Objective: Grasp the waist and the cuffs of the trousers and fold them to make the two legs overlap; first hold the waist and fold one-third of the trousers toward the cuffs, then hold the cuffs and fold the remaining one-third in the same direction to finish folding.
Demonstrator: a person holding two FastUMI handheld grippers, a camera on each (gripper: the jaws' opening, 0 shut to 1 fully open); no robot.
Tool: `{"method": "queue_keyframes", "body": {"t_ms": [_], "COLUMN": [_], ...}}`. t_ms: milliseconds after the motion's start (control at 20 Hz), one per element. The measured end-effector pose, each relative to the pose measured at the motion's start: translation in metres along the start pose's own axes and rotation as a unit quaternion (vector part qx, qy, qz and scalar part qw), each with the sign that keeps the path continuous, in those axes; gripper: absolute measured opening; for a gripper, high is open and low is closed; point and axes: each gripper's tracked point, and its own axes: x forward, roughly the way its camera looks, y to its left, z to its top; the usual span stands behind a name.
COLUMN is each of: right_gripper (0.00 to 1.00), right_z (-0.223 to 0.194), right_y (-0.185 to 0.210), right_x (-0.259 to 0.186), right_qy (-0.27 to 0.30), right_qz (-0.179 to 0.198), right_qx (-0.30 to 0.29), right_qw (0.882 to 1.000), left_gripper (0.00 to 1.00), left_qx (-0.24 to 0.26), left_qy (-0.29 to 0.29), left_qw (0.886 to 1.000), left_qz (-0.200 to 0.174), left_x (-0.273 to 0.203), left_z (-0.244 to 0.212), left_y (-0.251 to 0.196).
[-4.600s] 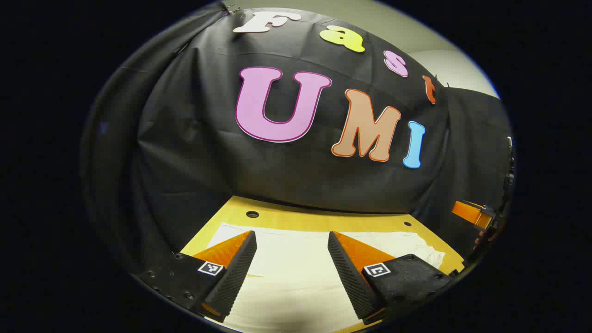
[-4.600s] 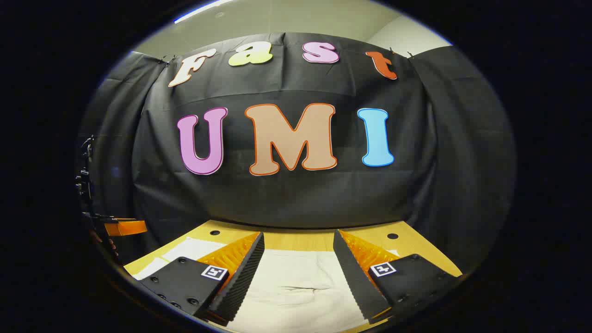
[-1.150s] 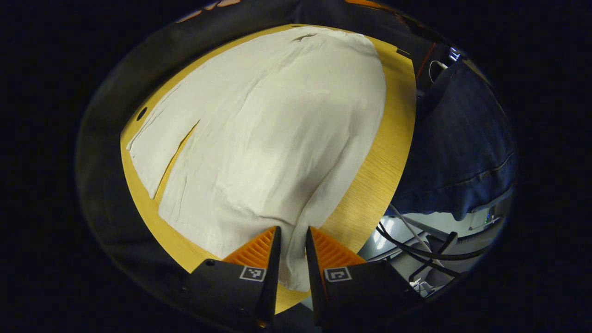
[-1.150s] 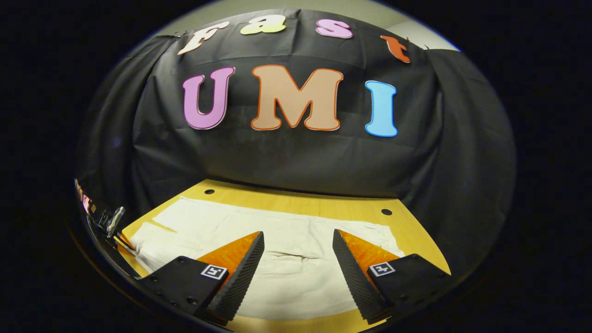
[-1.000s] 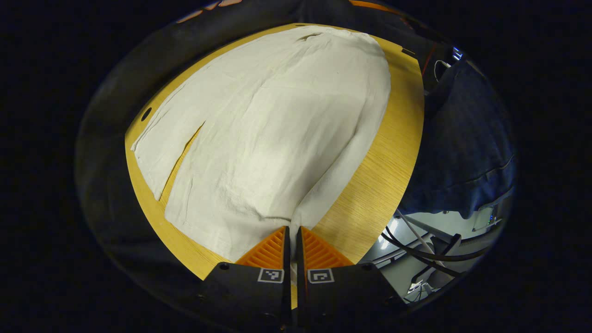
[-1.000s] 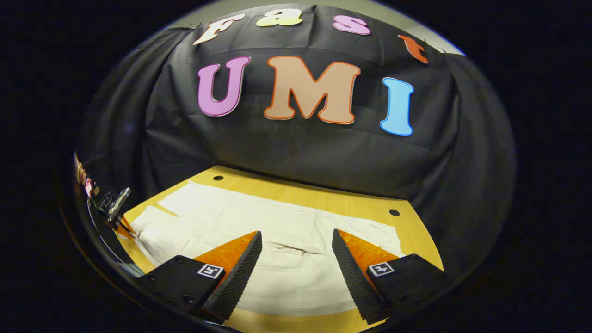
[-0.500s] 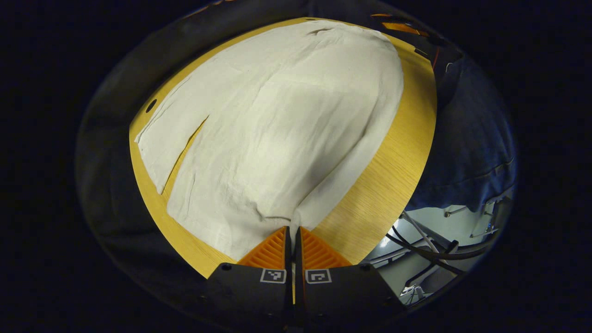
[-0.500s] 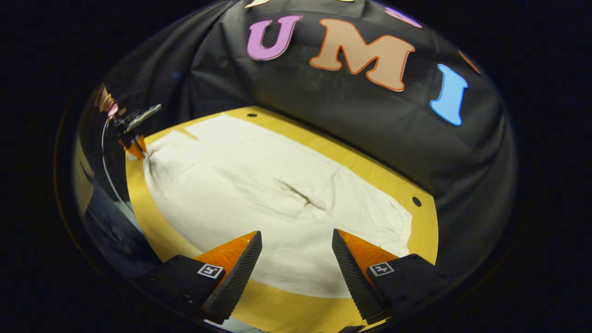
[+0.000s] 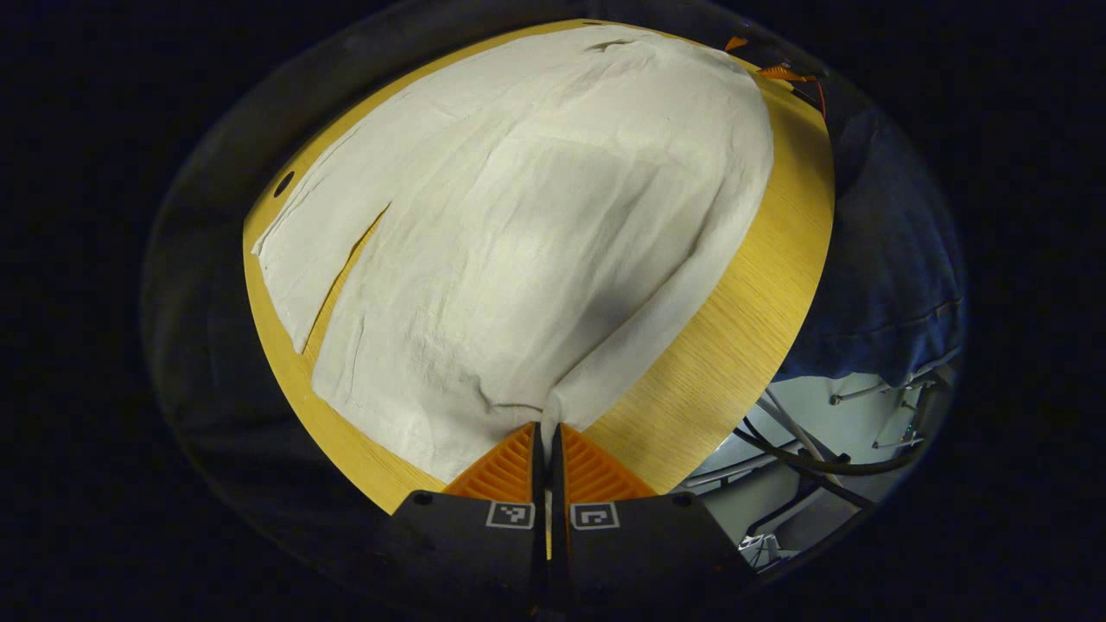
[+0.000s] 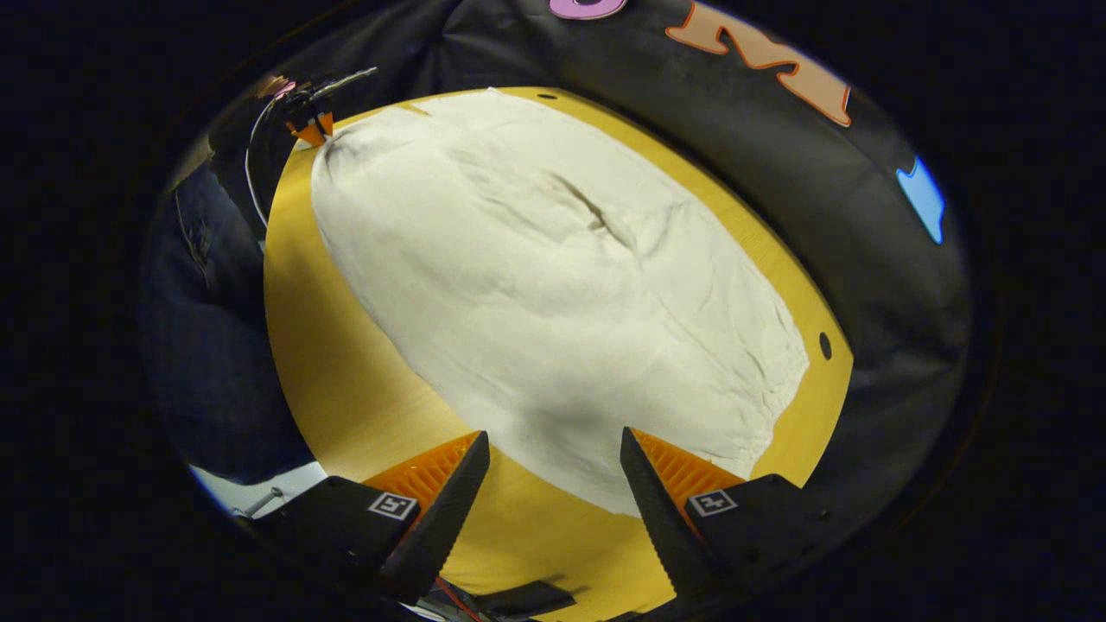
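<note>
The bench (image 9: 734,345), a yellow wooden top, is seen across the middle of both views, and most of it is covered by the pale trousers (image 9: 518,225), which are spread flat with a slit between the two legs visible at the left of the left gripper view. A person's dark blue clothing (image 9: 890,259) is seen at the right edge of that view. At the bottom centre, the left tool (image 9: 547,432) is clenched on a corner of the trousers' near edge, the cloth being pinched between both fingers. In the right gripper view, the trousers (image 10: 553,285) fill the centre, and the right tool (image 10: 553,449) is held released at the bottom, its fingers spread wide over the trousers' near edge and bare bench (image 10: 346,380). The left tool (image 10: 313,130) is seen small at the upper left, at the trousers' far corner.
</note>
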Motion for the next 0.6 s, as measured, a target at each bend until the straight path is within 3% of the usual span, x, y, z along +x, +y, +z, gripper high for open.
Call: {"method": "queue_keyframes", "body": {"t_ms": [450, 600], "right_gripper": [0.98, 0.91], "right_z": [-0.028, -0.029], "right_y": [0.005, 0.008], "right_x": [0.026, 0.028], "right_qy": [0.078, 0.093], "right_qz": [0.067, 0.087], "right_qx": [-0.008, -0.005], "right_qw": [0.995, 0.992], "left_gripper": [0.01, 0.01], "left_qx": [-0.015, -0.018], "left_qy": [0.011, 0.010], "left_qw": [1.000, 1.000], "left_qz": [-0.001, -0.003], "left_x": [0.001, 0.001], "left_z": [-0.001, -0.001], "left_y": [0.000, 0.000]}}
